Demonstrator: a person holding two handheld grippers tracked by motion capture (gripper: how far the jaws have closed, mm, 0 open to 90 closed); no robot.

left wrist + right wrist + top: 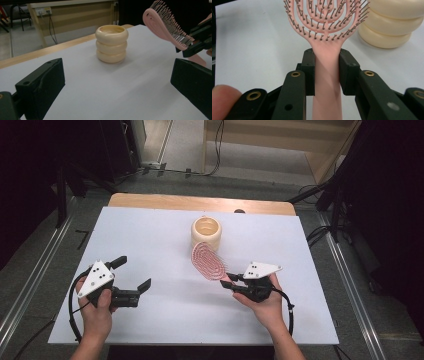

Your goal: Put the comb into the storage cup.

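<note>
A pink hairbrush (207,261) with metal-tipped bristles is held off the white table, its head near a cream ribbed cup (206,233). My right gripper (229,281) is shut on the brush handle (327,75), both jaws pressing its sides just below the head (325,17). The cream cup (392,22) stands upright behind the brush, to the right in the right gripper view. My left gripper (134,273) is open at the table's left with nothing between its jaws. In the left gripper view the cup (111,43) stands ahead and the brush (166,26) hangs at the upper right.
The white sheet (150,245) covers a wooden table whose bare far edge (200,202) shows. Dark stands and cables (325,200) surround the table on the floor. A thumb (223,98) rests by the right gripper's base.
</note>
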